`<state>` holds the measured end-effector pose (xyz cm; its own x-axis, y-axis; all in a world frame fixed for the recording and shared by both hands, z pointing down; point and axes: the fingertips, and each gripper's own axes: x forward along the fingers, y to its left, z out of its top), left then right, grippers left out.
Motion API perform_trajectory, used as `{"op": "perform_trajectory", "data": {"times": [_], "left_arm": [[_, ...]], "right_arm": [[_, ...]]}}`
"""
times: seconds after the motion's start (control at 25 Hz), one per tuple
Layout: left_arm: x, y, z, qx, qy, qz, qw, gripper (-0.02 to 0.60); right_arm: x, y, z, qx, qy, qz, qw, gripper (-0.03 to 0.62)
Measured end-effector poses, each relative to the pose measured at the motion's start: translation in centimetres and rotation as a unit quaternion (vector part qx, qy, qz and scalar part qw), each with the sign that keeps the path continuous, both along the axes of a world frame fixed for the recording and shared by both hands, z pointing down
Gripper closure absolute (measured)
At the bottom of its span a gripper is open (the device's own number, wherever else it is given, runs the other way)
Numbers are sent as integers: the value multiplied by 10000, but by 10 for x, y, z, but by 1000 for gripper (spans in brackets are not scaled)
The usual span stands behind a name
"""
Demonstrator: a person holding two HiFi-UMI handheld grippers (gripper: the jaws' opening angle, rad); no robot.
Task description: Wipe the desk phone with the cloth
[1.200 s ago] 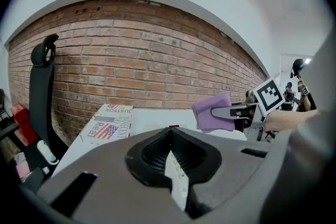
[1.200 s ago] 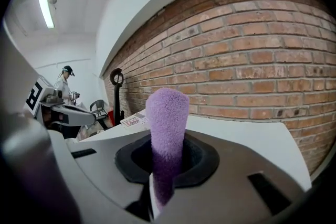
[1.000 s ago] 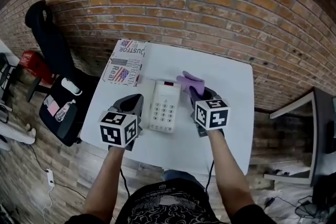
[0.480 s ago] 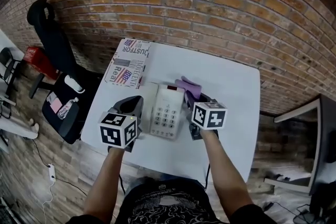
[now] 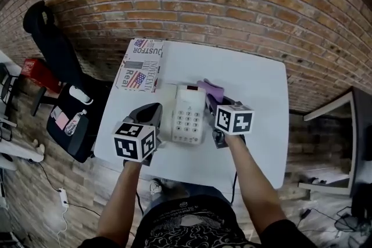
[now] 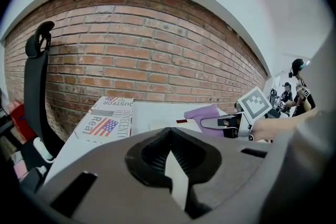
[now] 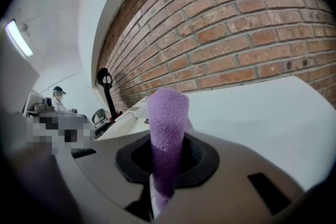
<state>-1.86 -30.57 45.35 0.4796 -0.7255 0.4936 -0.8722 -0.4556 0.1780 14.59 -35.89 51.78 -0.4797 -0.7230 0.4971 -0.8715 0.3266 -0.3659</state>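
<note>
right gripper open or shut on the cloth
Shut on the cloth: in the right gripper view it stands pinched between the right gripper's jaws.

A printed box [image 5: 140, 64] lies on the far left corner of the white table [image 5: 256, 84]. A black chair [image 5: 49, 43] stands left of it.

**Both tongs held forward, right one clamped on cloth**

The left tongs [image 5: 152, 108] point away from the person, with the jaws closed together and nothing between them. The right tongs [image 5: 211, 103] are held about level with them and apart from them. Their jaws are pinched on a purple cloth [image 7: 168, 110], which stands up out of the grip. The bare left forearm [image 5: 124, 197] and right forearm [image 5: 251, 183] reach forward, angling slightly inward.
</note>
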Motion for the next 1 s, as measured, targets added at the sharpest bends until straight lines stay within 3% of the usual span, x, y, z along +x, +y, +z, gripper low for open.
{"op": "perform_trajectory", "data": {"times": [1.0], "left_arm": [[-14, 41, 5, -33, 155, 959, 9953, 575]], "right_arm": [[-15, 82, 7, -144, 144, 714, 9972, 551]]}}
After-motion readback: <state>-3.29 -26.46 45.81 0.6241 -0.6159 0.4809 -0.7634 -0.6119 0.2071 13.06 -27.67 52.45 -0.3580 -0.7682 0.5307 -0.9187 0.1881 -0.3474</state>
